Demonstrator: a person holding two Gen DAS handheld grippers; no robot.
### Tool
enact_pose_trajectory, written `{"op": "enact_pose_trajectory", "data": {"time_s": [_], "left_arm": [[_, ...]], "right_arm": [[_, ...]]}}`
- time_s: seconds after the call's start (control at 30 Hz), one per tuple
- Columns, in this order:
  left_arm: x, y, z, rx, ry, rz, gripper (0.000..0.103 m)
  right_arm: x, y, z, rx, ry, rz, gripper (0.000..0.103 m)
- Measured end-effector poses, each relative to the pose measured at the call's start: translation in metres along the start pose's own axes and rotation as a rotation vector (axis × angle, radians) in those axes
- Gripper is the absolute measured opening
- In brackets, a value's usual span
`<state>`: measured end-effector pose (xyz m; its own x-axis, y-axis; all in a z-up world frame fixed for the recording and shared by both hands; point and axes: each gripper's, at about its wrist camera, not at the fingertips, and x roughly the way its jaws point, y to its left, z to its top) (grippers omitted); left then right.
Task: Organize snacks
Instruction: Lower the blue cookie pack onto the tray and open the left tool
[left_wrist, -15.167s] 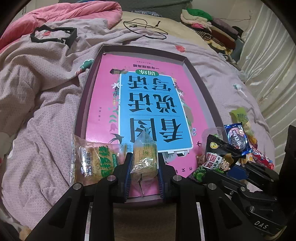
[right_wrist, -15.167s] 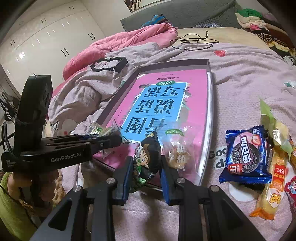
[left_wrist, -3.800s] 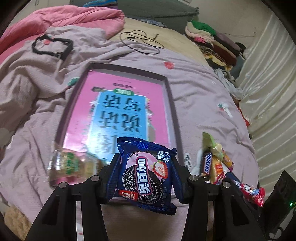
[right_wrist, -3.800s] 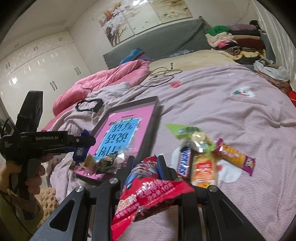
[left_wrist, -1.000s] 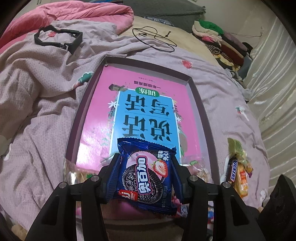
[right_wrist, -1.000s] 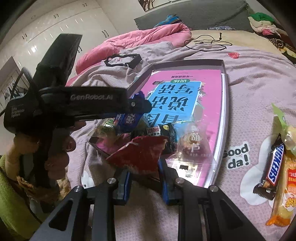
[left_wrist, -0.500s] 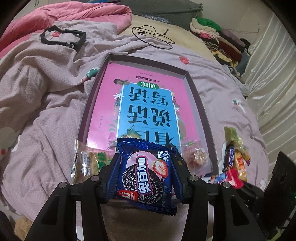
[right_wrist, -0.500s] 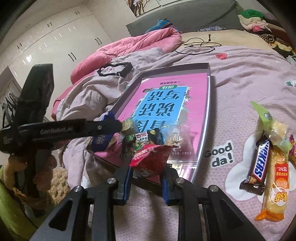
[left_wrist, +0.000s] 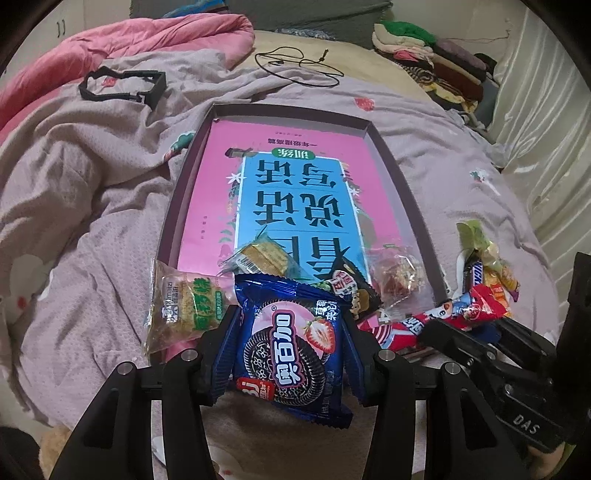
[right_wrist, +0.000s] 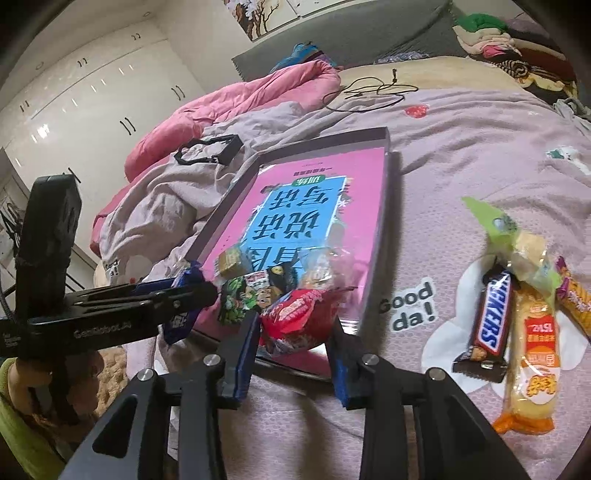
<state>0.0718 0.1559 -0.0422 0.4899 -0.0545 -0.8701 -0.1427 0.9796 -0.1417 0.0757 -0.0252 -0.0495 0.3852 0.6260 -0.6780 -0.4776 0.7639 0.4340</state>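
My left gripper (left_wrist: 290, 347) is shut on a blue strawberry Oreo packet (left_wrist: 291, 350), held over the near end of a shallow box (left_wrist: 406, 195) lined with a pink and blue book. My right gripper (right_wrist: 293, 336) stands wider around a red snack packet (right_wrist: 299, 314) that rests at the box's near edge; whether the pads touch it I cannot tell. In the box lie a green cracker pack (left_wrist: 188, 310), a yellow cake (left_wrist: 264, 254), a black cartoon packet (left_wrist: 351, 291) and a clear biscuit bag (left_wrist: 400, 280).
A Snickers bar (right_wrist: 489, 321), an orange-wrapped cake (right_wrist: 533, 369), a green-topped bag (right_wrist: 517, 240) and a purple-ended bar (right_wrist: 576, 299) lie on the lilac bedspread right of the box. A black plastic frame (left_wrist: 122, 86), a cable (left_wrist: 299, 68), a pink duvet and folded clothes lie beyond.
The right gripper's jaws have spread apart and the red packet now rests at the box's near edge. The left gripper still holds the Oreo packet over the box's near end.
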Motion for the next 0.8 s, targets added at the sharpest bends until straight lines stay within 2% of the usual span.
{"op": "enact_pose_trajectory", "data": {"time_s": [0.17, 0.43, 0.6, 0.8], "left_arm": [[-0.002, -0.007, -0.002, 0.008, 0.0, -0.039, 0.052], [0.009, -0.006, 0.0, 0.003, 0.0, -0.008, 0.052], [0.016, -0.001, 0.003, -0.012, -0.001, 0.015, 0.052], [0.021, -0.001, 0.004, -0.014, -0.005, 0.019, 0.053]], "right_arm": [[-0.001, -0.006, 0.0, 0.023, -0.005, -0.001, 0.037], [-0.001, -0.005, -0.002, 0.002, -0.003, -0.009, 0.037], [-0.009, -0.003, 0.0, -0.018, -0.033, -0.037, 0.044], [-0.009, 0.001, 0.0, -0.056, -0.041, -0.034, 0.044]]}}
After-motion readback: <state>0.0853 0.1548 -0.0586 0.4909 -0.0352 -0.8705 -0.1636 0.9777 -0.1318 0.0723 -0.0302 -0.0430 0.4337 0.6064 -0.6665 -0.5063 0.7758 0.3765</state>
